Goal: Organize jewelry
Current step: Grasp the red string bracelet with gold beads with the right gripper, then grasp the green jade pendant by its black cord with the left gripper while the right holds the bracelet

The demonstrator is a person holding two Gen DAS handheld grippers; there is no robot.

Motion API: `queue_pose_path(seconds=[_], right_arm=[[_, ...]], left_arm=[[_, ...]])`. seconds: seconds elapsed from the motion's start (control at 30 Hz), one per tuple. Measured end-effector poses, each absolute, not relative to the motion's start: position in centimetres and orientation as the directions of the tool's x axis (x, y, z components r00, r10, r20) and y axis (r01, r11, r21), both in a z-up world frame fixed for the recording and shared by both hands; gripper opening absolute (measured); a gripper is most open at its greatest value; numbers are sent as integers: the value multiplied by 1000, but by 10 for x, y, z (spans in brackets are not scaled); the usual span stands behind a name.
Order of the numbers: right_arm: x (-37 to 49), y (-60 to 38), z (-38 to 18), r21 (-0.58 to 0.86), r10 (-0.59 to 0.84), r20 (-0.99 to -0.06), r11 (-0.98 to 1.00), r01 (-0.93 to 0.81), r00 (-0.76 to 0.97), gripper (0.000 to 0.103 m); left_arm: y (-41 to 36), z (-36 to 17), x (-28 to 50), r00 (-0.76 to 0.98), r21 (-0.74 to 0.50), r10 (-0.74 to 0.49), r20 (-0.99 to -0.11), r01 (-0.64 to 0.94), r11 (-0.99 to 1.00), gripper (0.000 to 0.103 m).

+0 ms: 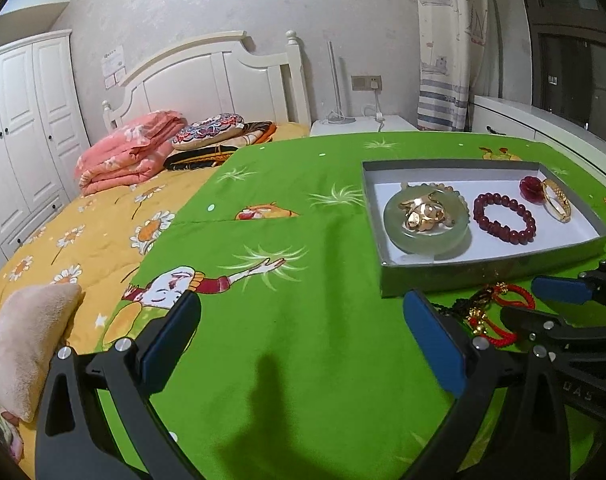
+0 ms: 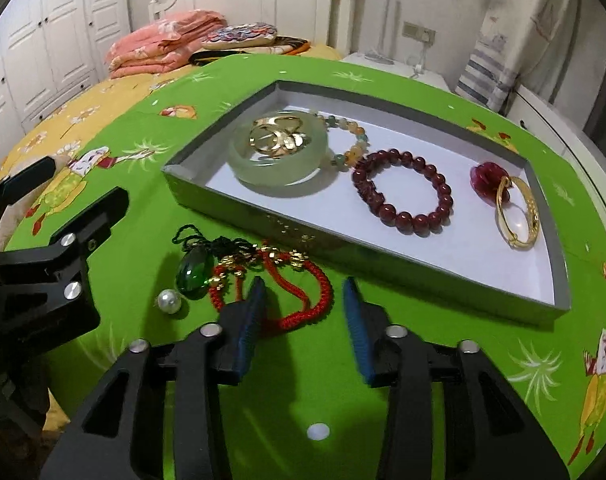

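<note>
Right gripper [image 2: 303, 312] wide apart, empty, poised over red cord bracelet [image 2: 303, 300]; jewelry tray [image 2: 561, 276] just beyond. Left gripper [image 1: 303, 340] likewise wide, empty.

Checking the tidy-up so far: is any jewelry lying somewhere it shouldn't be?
Yes. A red cord bracelet, a green gem pendant and a loose pearl lie tangled on the green cloth, outside the gray tray.
</note>
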State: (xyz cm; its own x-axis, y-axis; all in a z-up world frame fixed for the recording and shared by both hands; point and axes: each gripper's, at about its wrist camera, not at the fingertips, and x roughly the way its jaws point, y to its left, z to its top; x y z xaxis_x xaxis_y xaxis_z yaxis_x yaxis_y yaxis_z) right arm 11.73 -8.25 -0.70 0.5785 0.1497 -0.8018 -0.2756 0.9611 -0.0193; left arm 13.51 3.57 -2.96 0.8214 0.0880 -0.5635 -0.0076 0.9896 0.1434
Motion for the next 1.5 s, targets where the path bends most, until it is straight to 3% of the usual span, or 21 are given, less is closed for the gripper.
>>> queue_pose_path(seconds=[0.03, 0.1, 0.5, 0.83, 0.93, 1.1, 1.23, 1.5], right_arm=[[115, -81, -7, -29, 151, -801, 957, -289, 580, 16], [110, -81, -7, -47, 144, -798, 953, -299, 585, 9], [79, -152, 14, -4, 139, -714, 979, -203, 686, 7], [83, -192, -6, 23, 92, -725, 994, -110, 682, 7], [84, -194, -12, 40, 100, -727, 994, -104, 680, 7], [82, -190, -13, 27, 98, -724, 993, -114, 683, 7], [83, -192, -13, 41, 106, -722, 993, -110, 684, 7], [81, -195, -13, 53, 116, -720, 992, -112, 684, 7]], left_arm=[[36, -30, 135, 821, 142, 87, -564, -7, 990, 98], [36, -30, 135, 821, 143, 87, -564, -6, 990, 98], [33, -30, 134, 824, 160, 96, -559, -6, 987, 98], [19, -31, 124, 838, 210, 64, -542, 62, 976, 98], [16, -33, 120, 819, 146, 2, -574, 100, 984, 97], [-2, -42, 130, 767, 125, -33, -641, 147, 981, 81], [-15, -39, 143, 734, 99, -51, -677, 160, 982, 81], [-48, -53, 169, 668, 182, 1, -744, 201, 963, 81]])
